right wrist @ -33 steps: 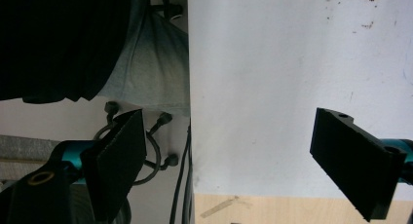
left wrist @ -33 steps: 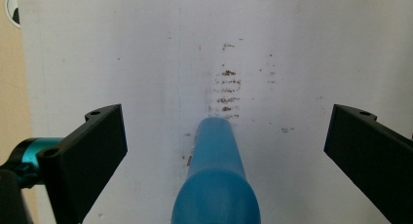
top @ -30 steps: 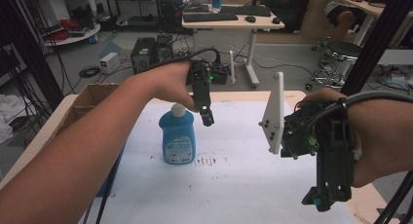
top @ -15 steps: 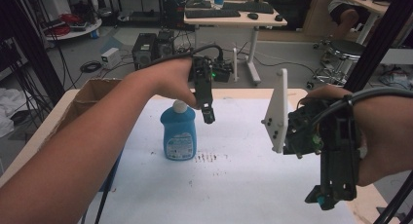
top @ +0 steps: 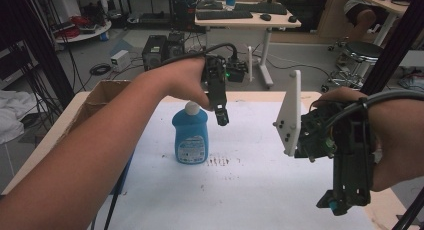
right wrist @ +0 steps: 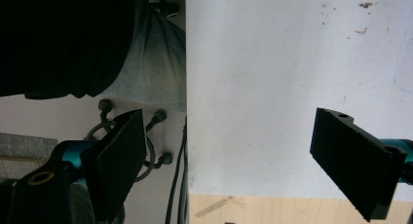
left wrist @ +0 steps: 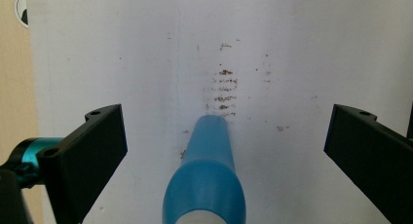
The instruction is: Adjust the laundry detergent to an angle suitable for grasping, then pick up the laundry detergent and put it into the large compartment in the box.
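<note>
Directly above the blue bottle, which stands upright on the desk's white sheet, hangs the left claw, jaws spread wide, holding nothing. Right claw, well right of the bottle, is likewise wide open and empty.

The blue bottle carries a pale label on its front, but its print is too small and blurred to read. No other text, brand, number or sign is legible.
</note>
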The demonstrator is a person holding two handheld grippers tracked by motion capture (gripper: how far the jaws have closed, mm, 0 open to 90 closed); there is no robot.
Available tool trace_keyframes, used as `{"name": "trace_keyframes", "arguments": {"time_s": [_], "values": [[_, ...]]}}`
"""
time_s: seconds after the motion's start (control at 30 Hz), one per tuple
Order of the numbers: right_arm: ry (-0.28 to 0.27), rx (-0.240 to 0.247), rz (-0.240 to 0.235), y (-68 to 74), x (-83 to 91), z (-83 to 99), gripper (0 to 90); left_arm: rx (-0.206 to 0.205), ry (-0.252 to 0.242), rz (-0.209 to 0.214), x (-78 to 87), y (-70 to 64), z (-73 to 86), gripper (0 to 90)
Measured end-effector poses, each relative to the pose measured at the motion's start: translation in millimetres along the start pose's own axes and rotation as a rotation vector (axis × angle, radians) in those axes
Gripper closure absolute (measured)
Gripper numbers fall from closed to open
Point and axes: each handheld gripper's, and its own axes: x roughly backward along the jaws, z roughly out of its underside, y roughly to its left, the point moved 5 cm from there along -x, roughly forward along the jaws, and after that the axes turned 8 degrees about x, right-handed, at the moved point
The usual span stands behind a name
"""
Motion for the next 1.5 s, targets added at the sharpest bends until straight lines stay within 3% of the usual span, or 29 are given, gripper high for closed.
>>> {"name": "trace_keyframes", "arguments": {"time_s": [0.33, 0.87, 1.27, 1.5], "values": [[-0.002, 0.004, -0.007, -0.7, -1.2, 2.3, 12.7, -0.008, 0.011, -0.004, -4.6, 0.1, -2.5, 1.8], [-0.011, 0.02, -0.007, 0.9, -7.6, 5.1, 12.7, 0.032, -0.011, -0.014, 5.8, 2.3, 4.7, 1.8], [-0.006, 0.034, -0.007, 0.1, -9.4, -0.6, 12.7, 0.073, -0.007, -0.047, 28.0, 8.2, 32.9, 1.8], [0.005, 0.042, -0.008, -0.2, -10.2, -6.2, 12.7, 0.092, 0.009, -0.053, 31.2, 11.5, 45.9, 1.8]]}}
